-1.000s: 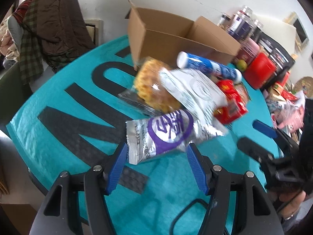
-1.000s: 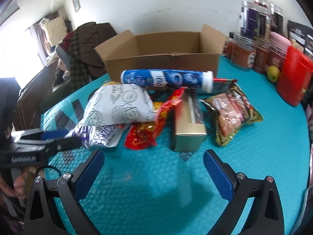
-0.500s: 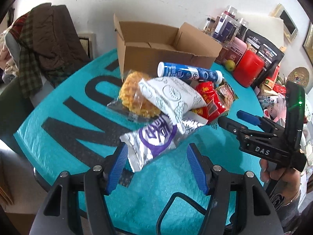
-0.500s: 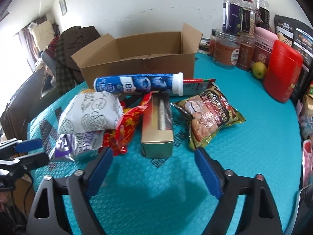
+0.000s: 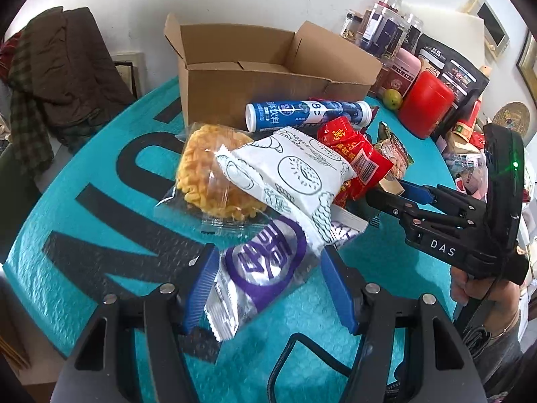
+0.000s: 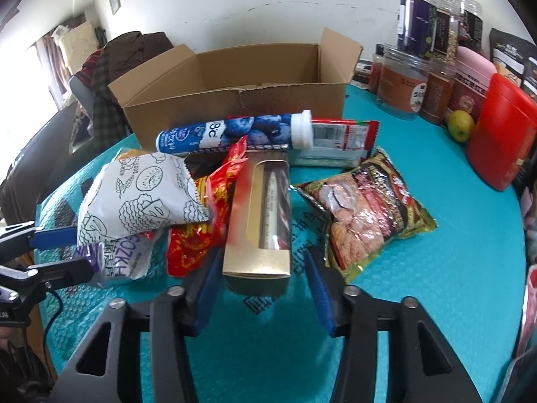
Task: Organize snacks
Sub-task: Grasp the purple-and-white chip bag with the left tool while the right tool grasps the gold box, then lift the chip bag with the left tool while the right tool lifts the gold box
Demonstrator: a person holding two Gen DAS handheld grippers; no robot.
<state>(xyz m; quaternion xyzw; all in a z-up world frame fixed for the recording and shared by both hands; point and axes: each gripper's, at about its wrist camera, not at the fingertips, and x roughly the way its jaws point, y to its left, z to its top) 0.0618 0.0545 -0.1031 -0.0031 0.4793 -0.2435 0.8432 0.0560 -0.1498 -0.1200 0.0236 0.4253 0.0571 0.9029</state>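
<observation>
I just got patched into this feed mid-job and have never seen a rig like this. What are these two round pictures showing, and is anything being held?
There is no robot here. A person holds a hand-operated gripper in each hand, and each one has a wide-angle camera looking forward along its two blue fingers.

The left gripper took one picture. It holds a purple and silver packet between its fingers.

The right gripper took the other. Its fingers are closing on either side of a gold box, with a gap showing on one side, so the box is not yet gripped.

On the teal mat is a pile of snacks, including a white packet, a red packet and a blue tube. An open cardboard box stands behind the pile.
</observation>
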